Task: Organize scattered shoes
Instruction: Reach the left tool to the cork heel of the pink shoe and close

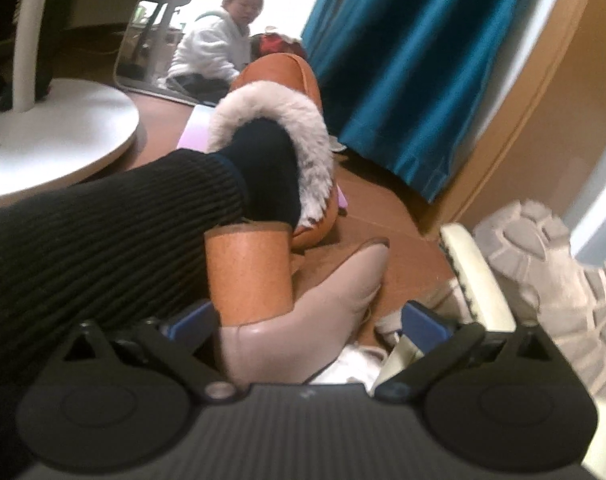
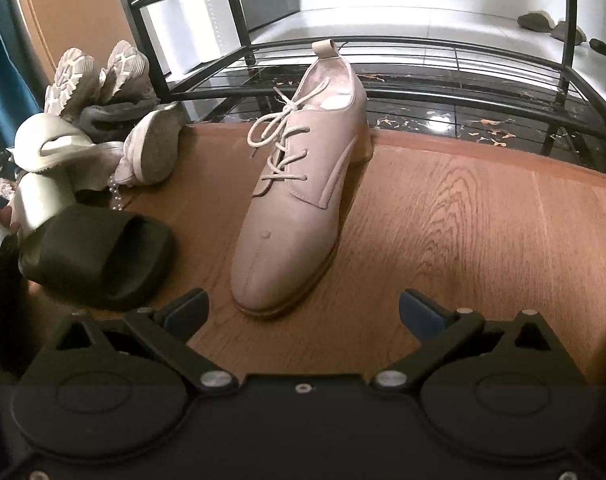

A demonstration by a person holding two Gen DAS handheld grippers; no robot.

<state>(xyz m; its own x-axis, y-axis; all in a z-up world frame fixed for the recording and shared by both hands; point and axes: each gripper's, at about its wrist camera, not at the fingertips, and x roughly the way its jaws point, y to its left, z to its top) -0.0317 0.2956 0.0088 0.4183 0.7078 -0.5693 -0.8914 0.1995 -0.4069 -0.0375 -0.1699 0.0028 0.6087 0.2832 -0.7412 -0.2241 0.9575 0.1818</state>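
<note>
**poster1:** Blue-tipped fingers (image 2: 303, 310) of the right gripper are spread wide with nothing between them, pitched down at the floor (image 2: 463, 216). Just past them the beige lace-up shoe (image 2: 291, 200) is stood upright, toe toward the fingers, heel at the floor's far edge against the black rack (image 2: 383, 52). So its long axis is run nearly straight away from the fingers, leaning slightly right.

**poster2:** And the left?

**poster1:** Left gripper (image 1: 307, 320) is also released, nothing clamped. What looks like the matching beige shoe (image 1: 303, 320) is tipped over between its fingers, tan block heel up, untouched as far as can be told. A fur-trimmed slipper (image 1: 275, 136) worn on a foot is seen beyond.

**poster2:** So each shoe is nearest its own hand.

**poster1:** Probably. The upright one would best be straddled across its width.
</note>
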